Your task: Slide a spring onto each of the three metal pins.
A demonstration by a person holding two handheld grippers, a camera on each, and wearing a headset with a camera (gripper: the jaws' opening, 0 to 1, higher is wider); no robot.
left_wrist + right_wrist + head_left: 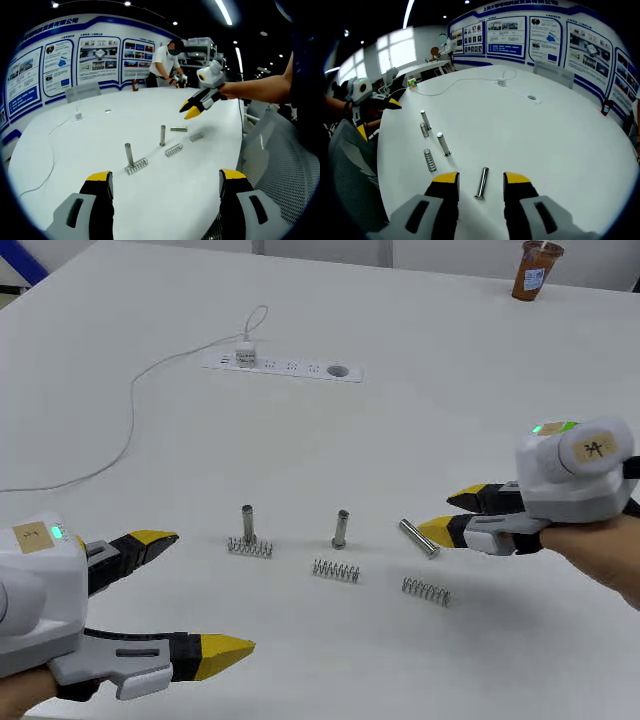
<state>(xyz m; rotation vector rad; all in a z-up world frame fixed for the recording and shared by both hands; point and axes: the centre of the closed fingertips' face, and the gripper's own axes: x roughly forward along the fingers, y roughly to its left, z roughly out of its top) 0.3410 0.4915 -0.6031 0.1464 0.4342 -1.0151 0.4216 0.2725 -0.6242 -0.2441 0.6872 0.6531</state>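
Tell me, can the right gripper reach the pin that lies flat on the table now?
Probably yes. The right gripper is open, the lying pin sits between its jaws in its own view, and nothing stands in between.

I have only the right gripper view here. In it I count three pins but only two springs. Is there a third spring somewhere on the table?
Observer: Yes. In the head view a third spring lies flat close to the lying pin, on its near side.
Operator: Good. Is the left gripper holding something? For me it is too small, at the edge.
Observer: No. Its own view shows it open and empty, the jaws wide apart.
Operator: And the spring by the far pin, is it on the pin?
Observer: No. In the head view it lies flat at the foot of that upright pin, not around it.
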